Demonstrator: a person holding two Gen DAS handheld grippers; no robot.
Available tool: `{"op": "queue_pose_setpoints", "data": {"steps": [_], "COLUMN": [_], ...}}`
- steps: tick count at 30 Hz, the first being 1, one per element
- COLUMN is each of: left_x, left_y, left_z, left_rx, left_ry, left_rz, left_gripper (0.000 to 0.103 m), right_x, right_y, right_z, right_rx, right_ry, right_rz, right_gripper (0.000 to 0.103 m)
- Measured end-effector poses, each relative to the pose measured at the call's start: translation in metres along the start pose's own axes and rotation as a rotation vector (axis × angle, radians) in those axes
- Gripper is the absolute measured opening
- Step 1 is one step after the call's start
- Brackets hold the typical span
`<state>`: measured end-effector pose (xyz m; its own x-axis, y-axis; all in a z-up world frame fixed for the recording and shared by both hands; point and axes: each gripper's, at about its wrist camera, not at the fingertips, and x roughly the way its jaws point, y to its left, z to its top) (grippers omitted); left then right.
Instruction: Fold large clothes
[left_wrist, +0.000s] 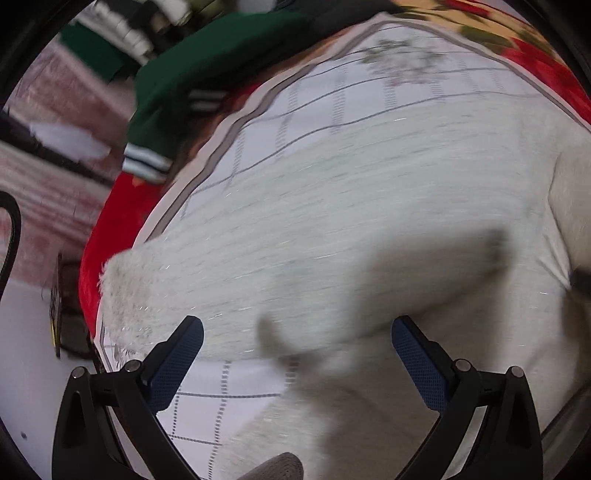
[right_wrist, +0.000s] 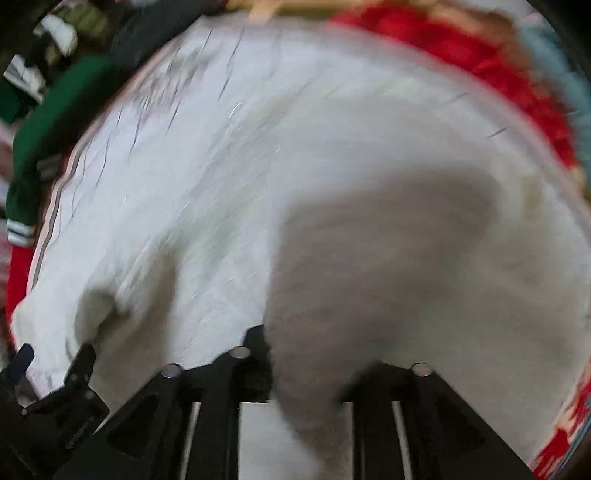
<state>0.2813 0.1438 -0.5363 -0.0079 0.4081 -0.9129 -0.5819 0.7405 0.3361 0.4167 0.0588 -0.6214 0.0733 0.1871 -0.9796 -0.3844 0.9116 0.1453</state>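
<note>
A white fuzzy sweater (left_wrist: 332, 229) lies spread on a white sheet with a grey grid (left_wrist: 369, 92). My left gripper (left_wrist: 297, 339) hovers over the sweater's near edge, open, with nothing between its blue pads (left_wrist: 184, 350). In the blurred right wrist view the sweater (right_wrist: 258, 166) fills the middle. A bunched fold of it rises between the fingers of my right gripper (right_wrist: 314, 350) and hides the fingertips, so I cannot tell whether the pads press on it. The left gripper (right_wrist: 55, 358) shows at the lower left of that view, at the sweater's edge.
A red blanket (left_wrist: 110, 229) lies under the sheet and shows along its edges. A dark green garment with striped cuffs (left_wrist: 192, 85) lies beyond the sheet at the upper left. A reddish patterned floor (left_wrist: 55, 184) lies past the bed's left side.
</note>
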Motion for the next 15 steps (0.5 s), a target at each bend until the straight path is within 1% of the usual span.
{"op": "queue_pose_setpoints", "data": {"steps": [1,2,3,4,5,6,7,8,9,11,12,13,14,15], "left_x": [0.001,0.002,0.001,0.001,0.002,0.003,0.006,0.009,0.012,0.022,0.028,0.039,0.048,0.058], "left_y": [0.011,0.020,0.031,0.045,0.057,0.071,0.086,0.098,0.111,0.133,0.140,0.152,0.159,0.166], "left_z": [-0.001,-0.003,-0.005,-0.007,-0.010,-0.013,-0.018,-0.024,-0.031,-0.046,-0.052,-0.059,-0.064,-0.068], "left_rx": [-0.018,-0.038,-0.065,-0.106,-0.150,-0.198,-0.264,-0.329,-0.397,-0.536,-0.590,-0.661,-0.718,-0.785], "left_ry": [0.008,0.019,0.032,0.049,0.070,0.100,0.142,0.179,0.208,0.256,0.272,0.295,0.312,0.329], "left_rz": [-0.013,-0.027,-0.052,-0.106,-0.160,-0.220,-0.311,-0.386,-0.442,-0.550,-0.578,-0.587,-0.599,-0.610], "left_gripper": [0.103,0.103,0.103,0.103,0.103,0.103,0.103,0.103,0.103,0.103,0.103,0.103,0.103,0.103], "right_x": [-0.002,-0.009,-0.018,-0.028,-0.036,-0.045,-0.051,-0.053,-0.054,-0.058,-0.058,-0.058,-0.057,-0.058], "right_y": [0.005,0.009,0.011,0.012,0.010,0.005,-0.001,-0.007,-0.014,-0.029,-0.030,-0.034,-0.038,-0.041], "right_z": [-0.004,-0.009,-0.013,-0.019,-0.024,-0.031,-0.035,-0.041,-0.048,-0.064,-0.069,-0.064,-0.072,-0.075], "right_rx": [0.000,0.003,0.009,0.022,0.041,0.070,0.101,0.134,0.167,0.218,0.234,0.246,0.271,0.290], "right_ry": [-0.010,-0.027,-0.042,-0.062,-0.078,-0.086,-0.086,-0.080,-0.074,-0.071,-0.071,-0.069,-0.065,-0.062], "right_rz": [0.042,0.097,0.168,0.271,0.344,0.413,0.460,0.488,0.488,0.451,0.429,0.408,0.376,0.364], "right_gripper": [0.038,0.038,0.049,0.057,0.058,0.066,0.069,0.069,0.069,0.069,0.069,0.069,0.069,0.069]}}
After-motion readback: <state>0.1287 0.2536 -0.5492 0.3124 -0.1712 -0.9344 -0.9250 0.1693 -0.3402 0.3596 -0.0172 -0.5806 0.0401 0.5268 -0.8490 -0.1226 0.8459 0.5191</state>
